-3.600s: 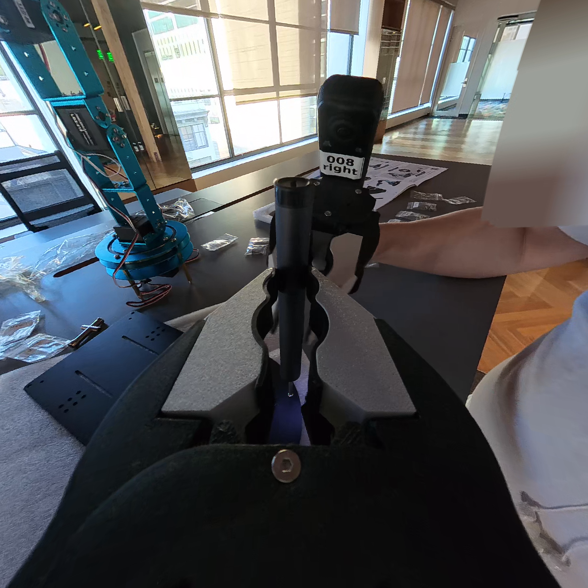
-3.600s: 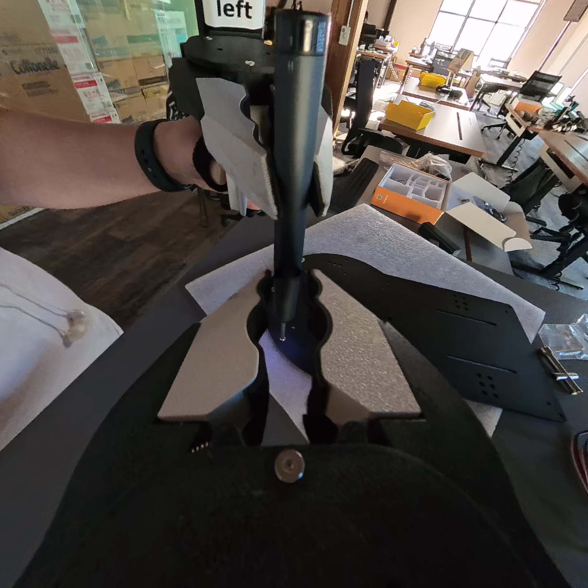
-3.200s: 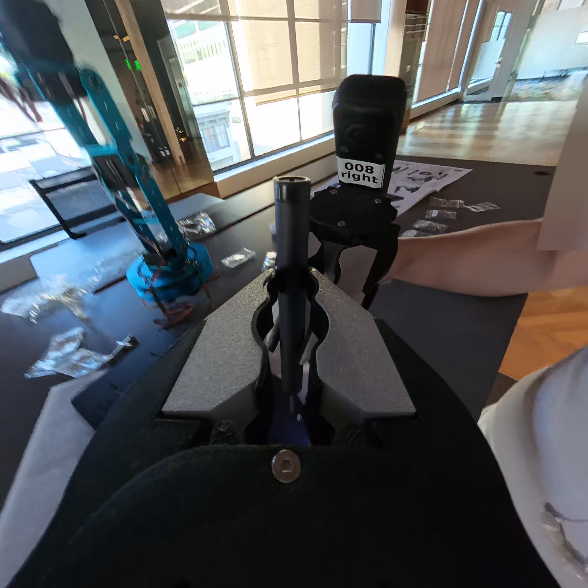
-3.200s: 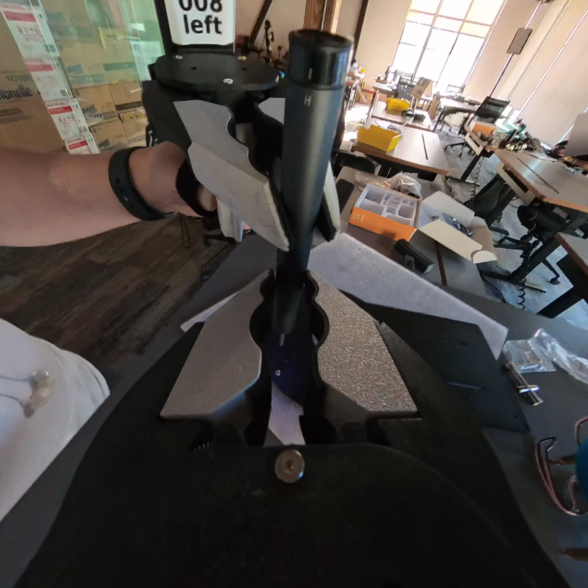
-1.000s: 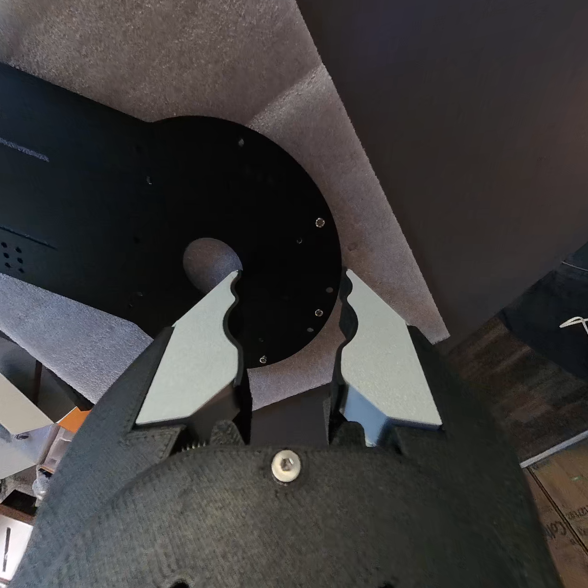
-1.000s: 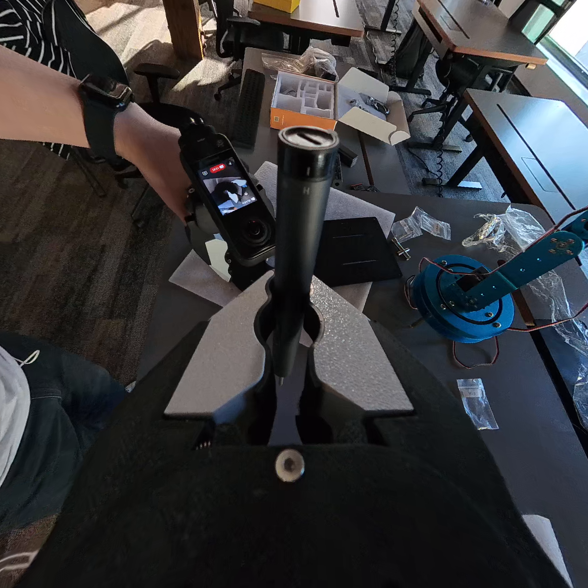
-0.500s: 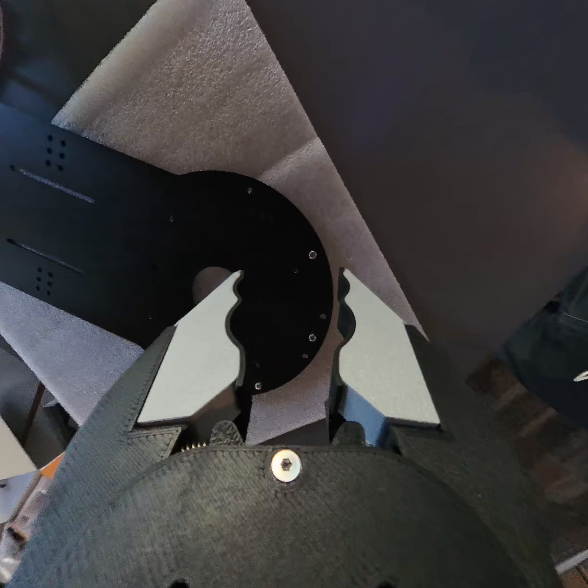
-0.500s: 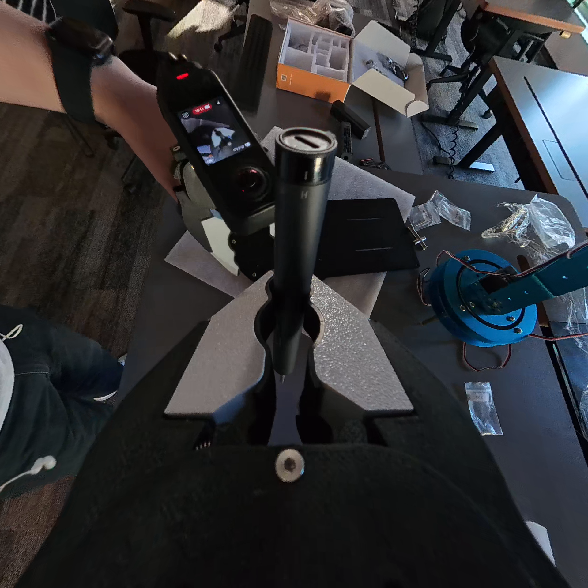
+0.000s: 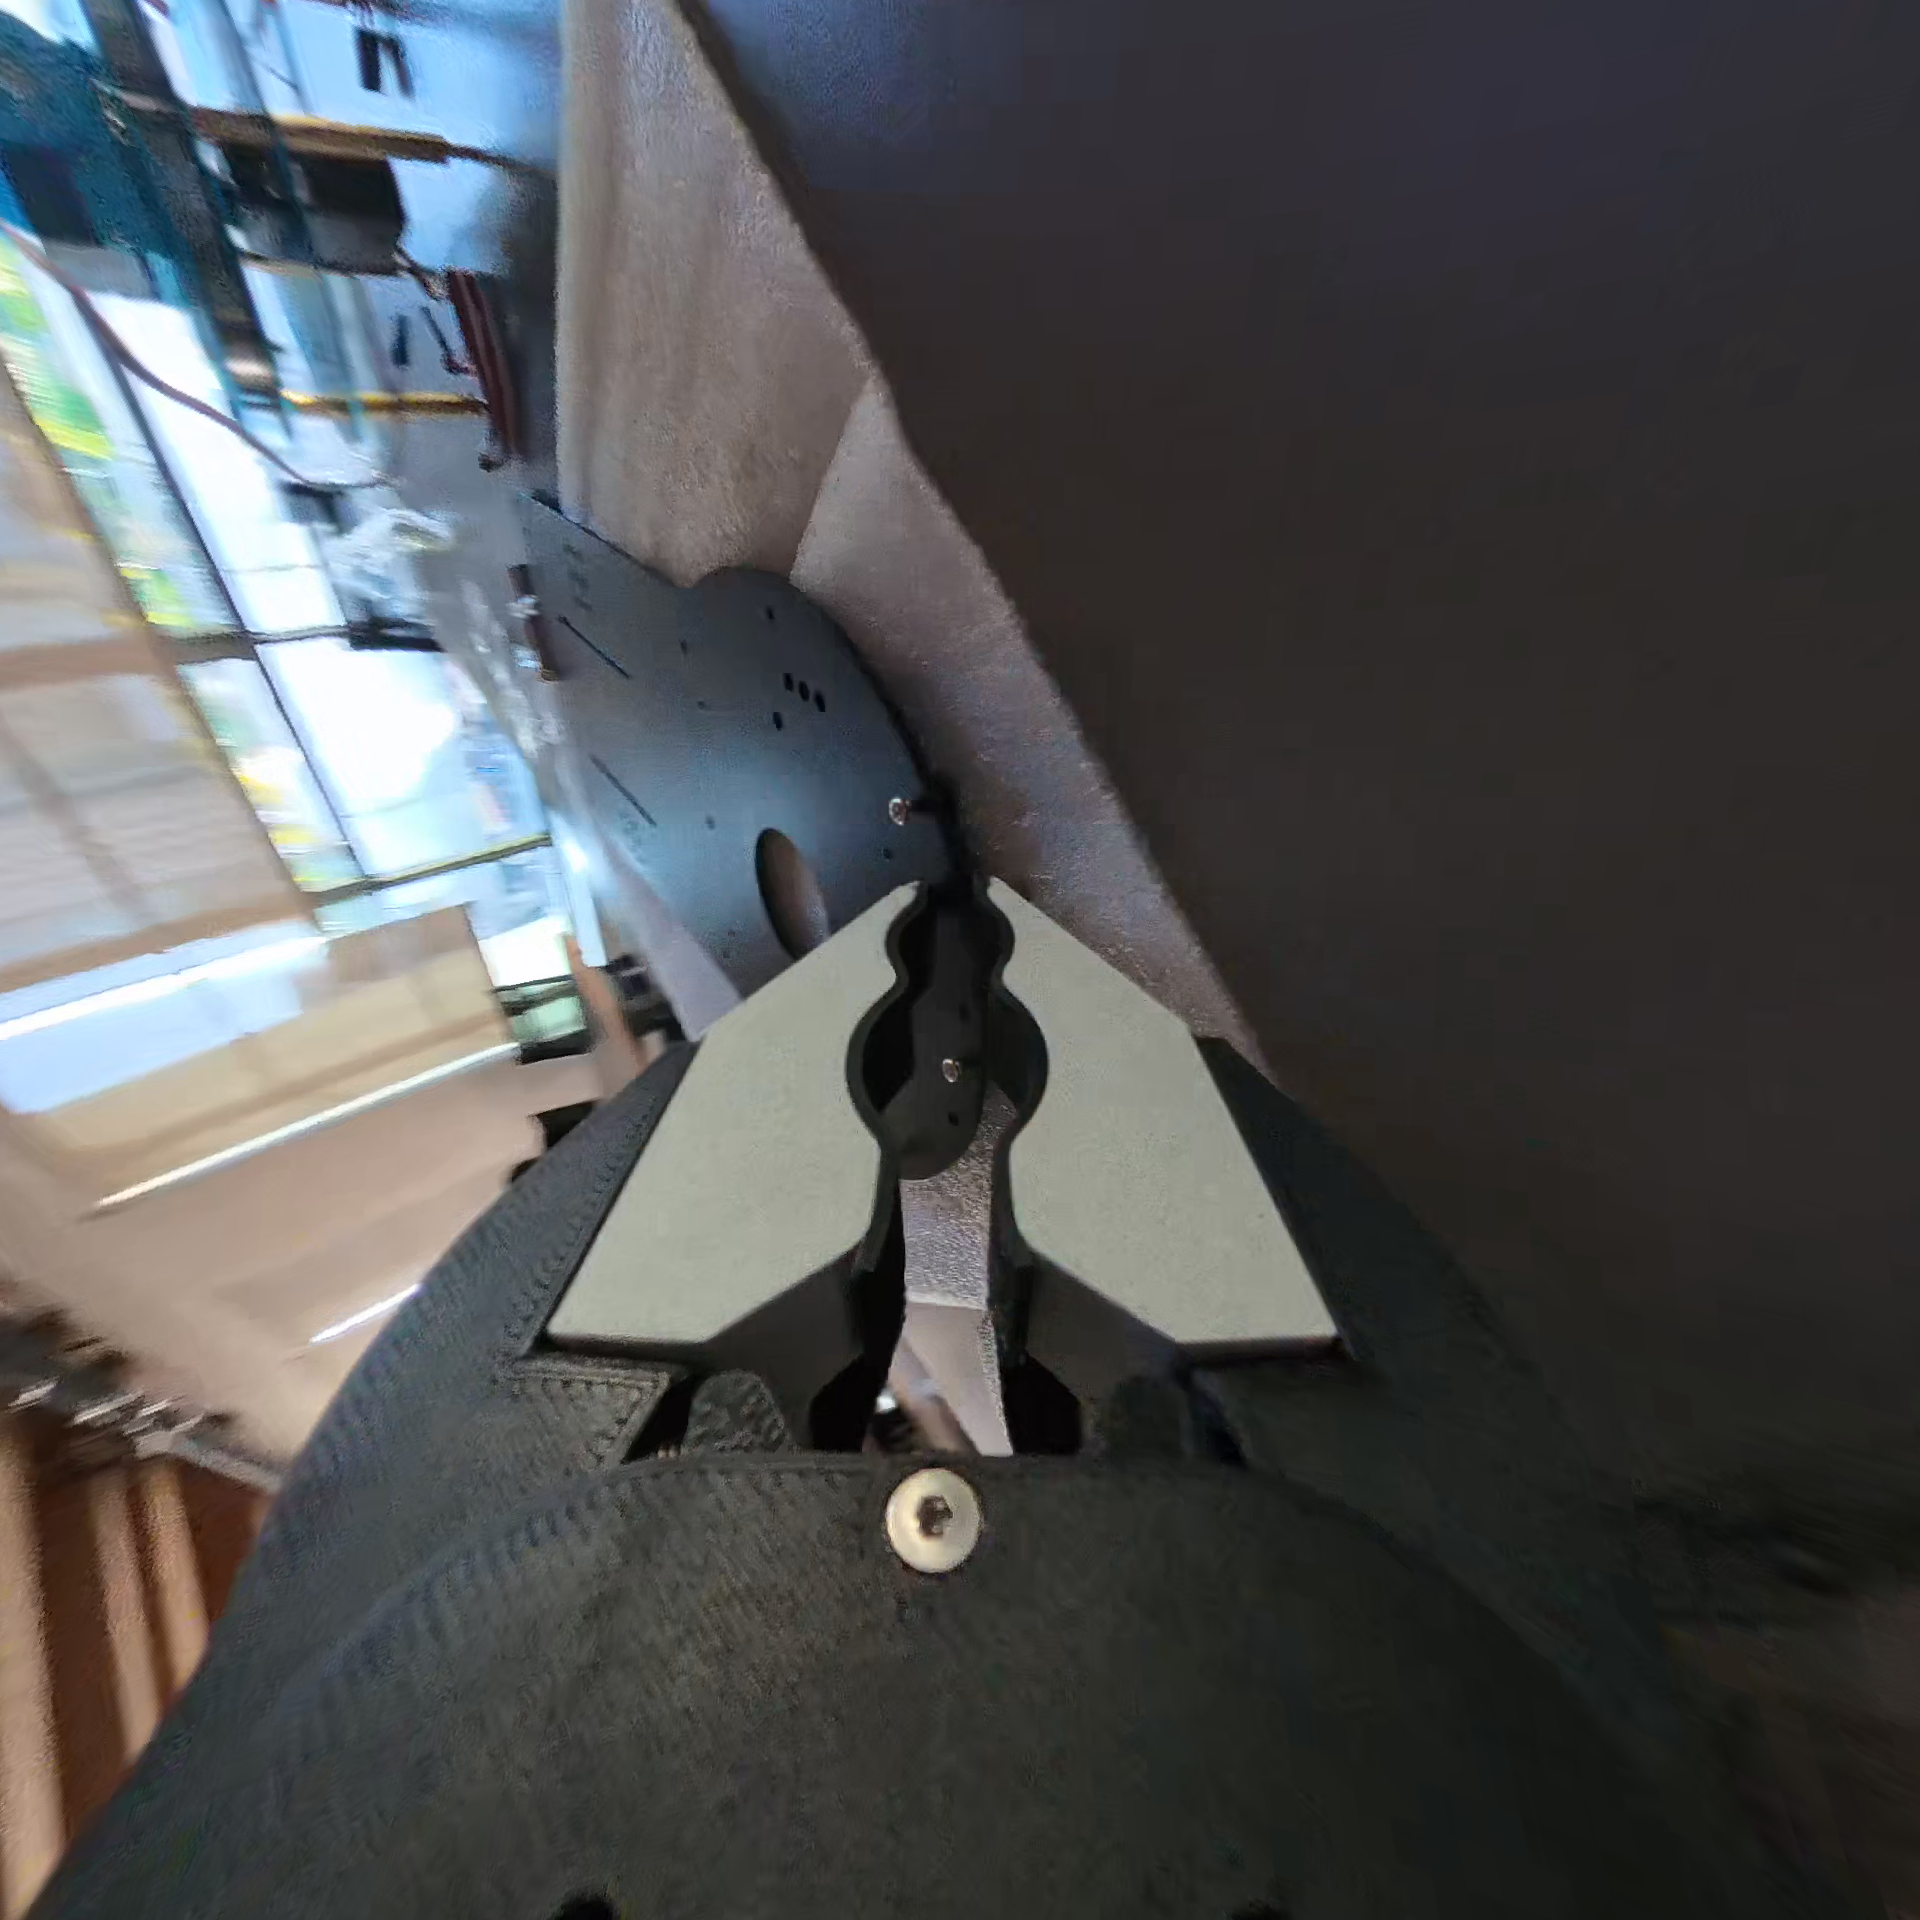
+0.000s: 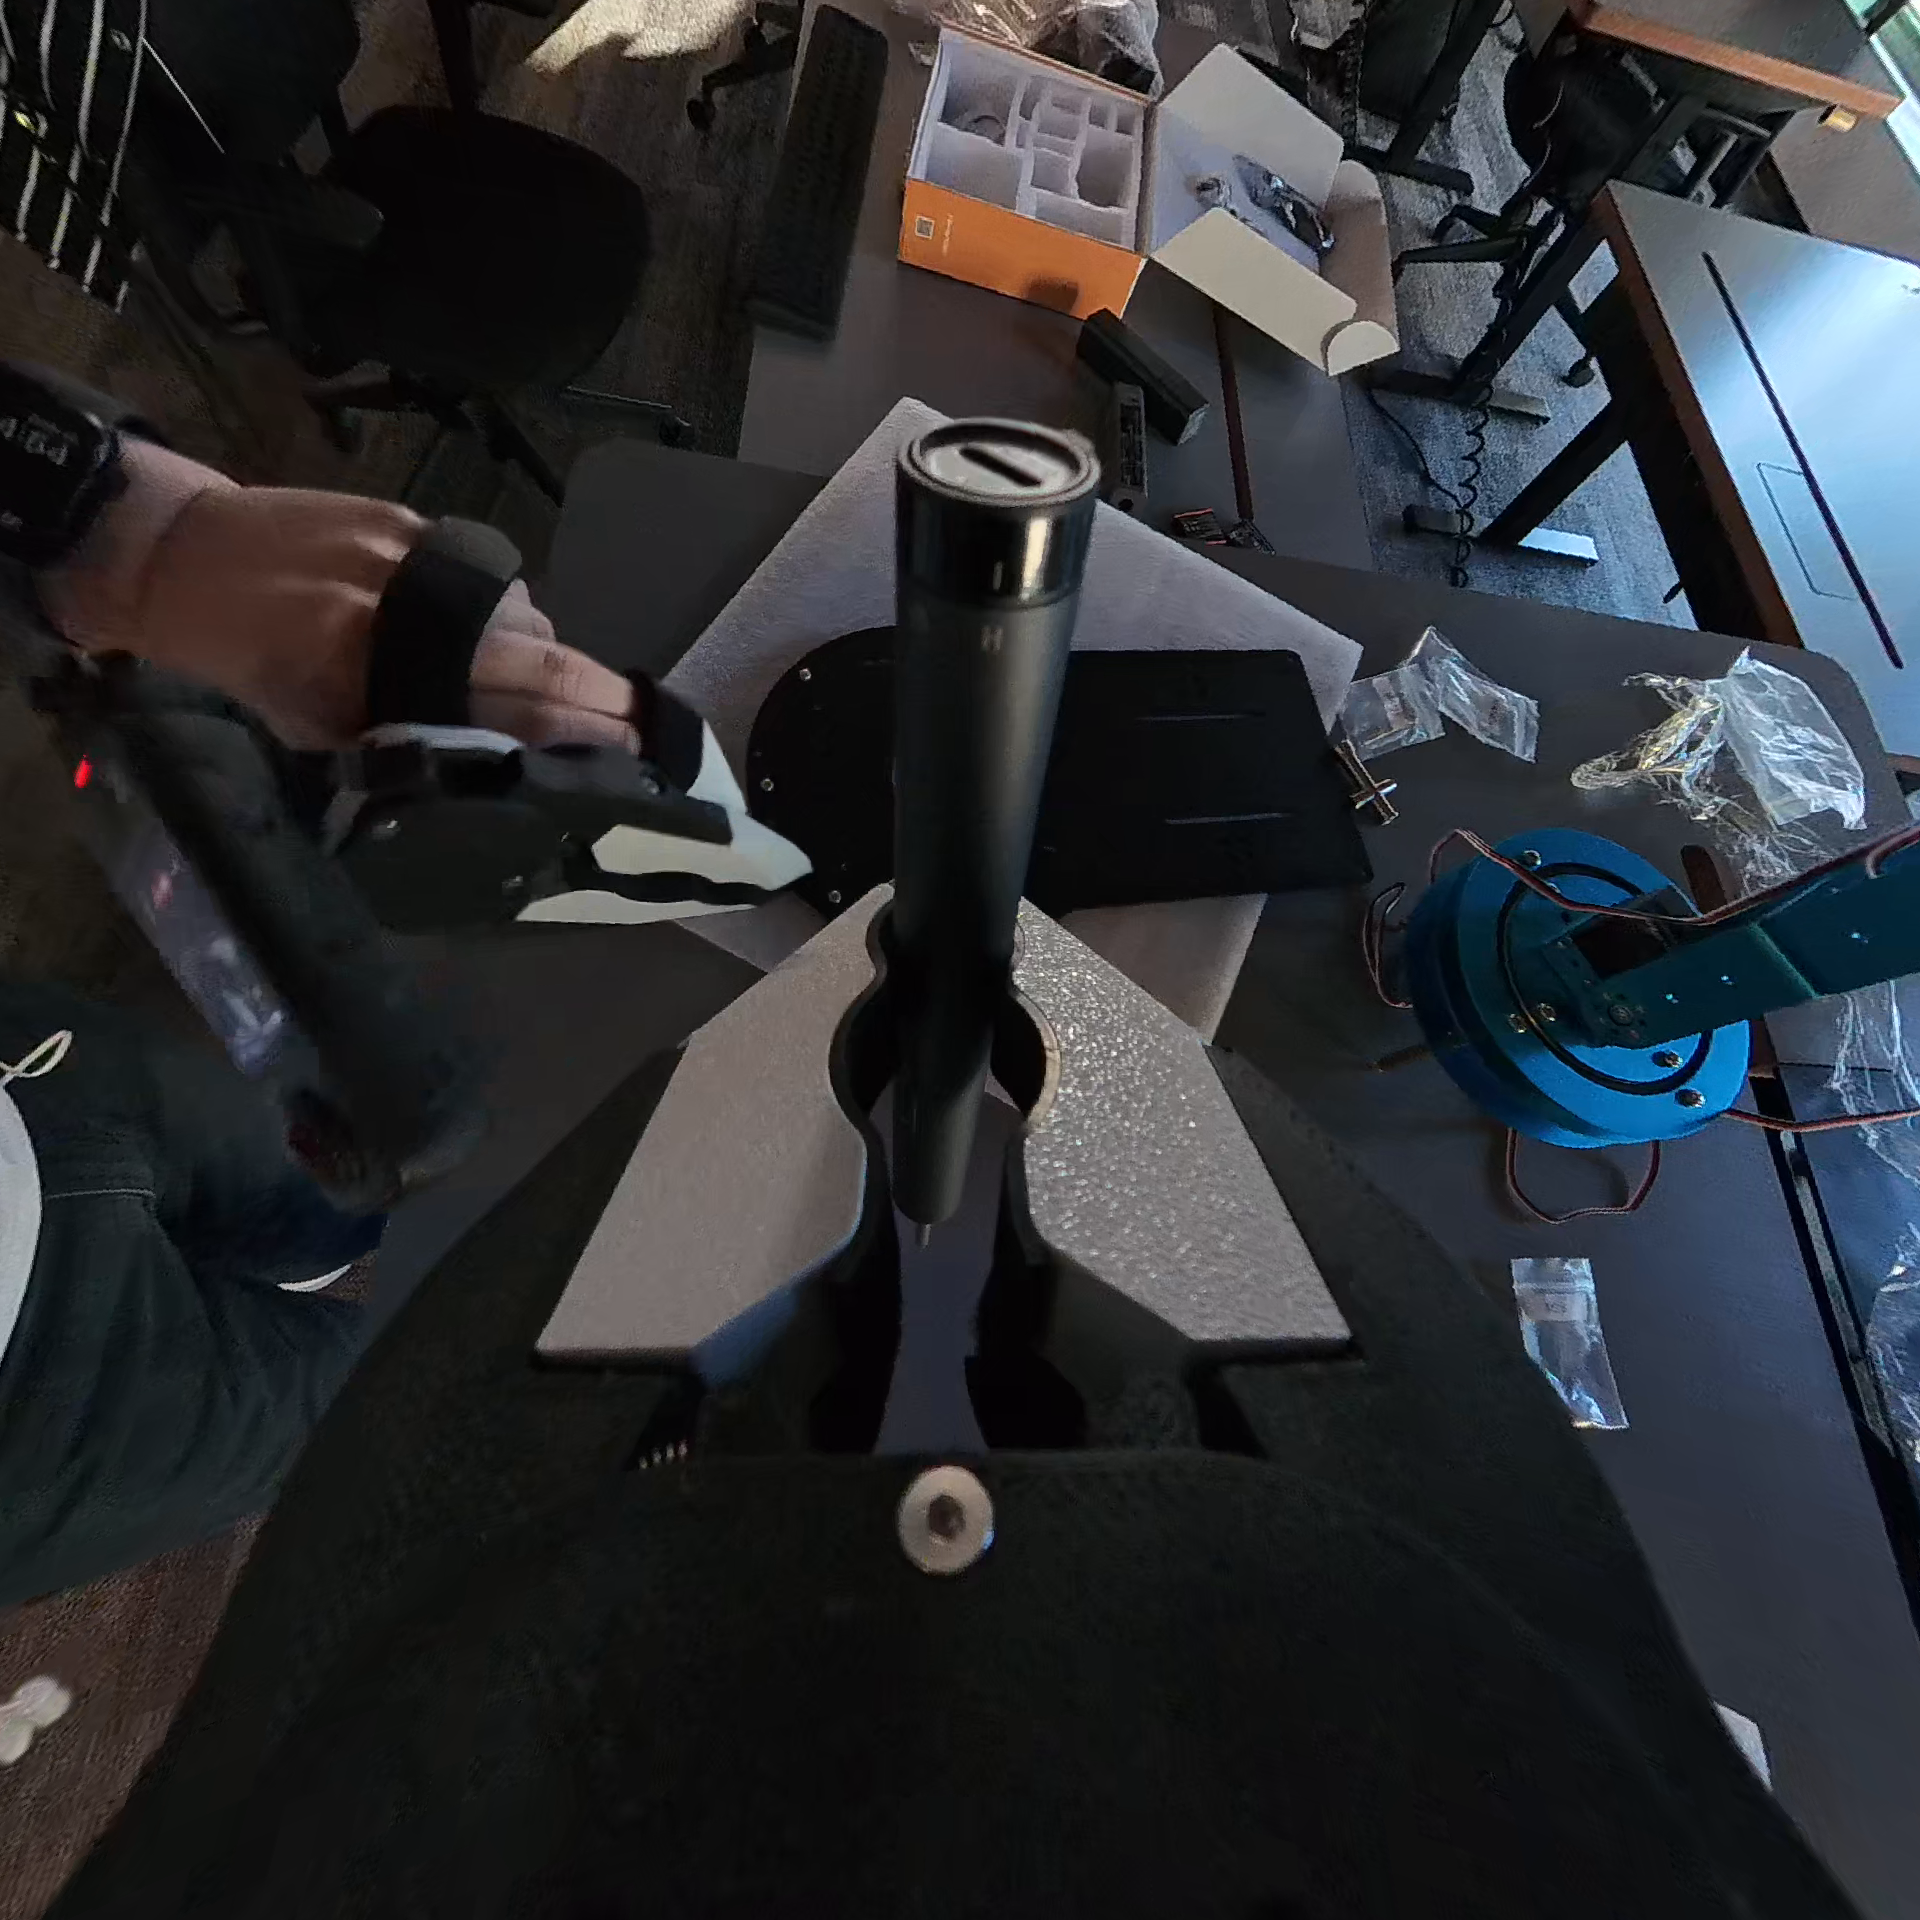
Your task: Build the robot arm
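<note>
My left gripper (image 9: 945,894) is turned on its side and shut on the round end of a flat black metal plate (image 9: 727,748) that lies on a grey foam sheet (image 9: 675,312). The plate's rim with a small screw shows between the fingers. My right gripper (image 10: 951,914) is shut on a dark cylindrical electric screwdriver (image 10: 977,727), held upright with its bit pointing back at the camera. In the right wrist view the left gripper (image 10: 769,873), held by a hand, pinches the edge of the plate (image 10: 1195,769) on the foam sheet (image 10: 1195,592).
A blue robot-arm base (image 10: 1558,997) with red wires stands right of the plate on the dark table (image 10: 1714,1403). Small plastic parts bags (image 10: 1444,696) lie nearby. An open orange box (image 10: 1018,249) sits on a farther table. Office chairs and desks stand beyond. One gripper's finger ends stand about 20 cm off the other's. About 25 cm separates my right fingertips from the blue robot-arm base (image 10: 1558,997). The left camera catches it too, in the left wrist view (image 9: 102,147).
The left gripper let go of the screwdriver, which the right now holds alone. The left then dropped over the plate, rolled sideways and closed on its round edge.
</note>
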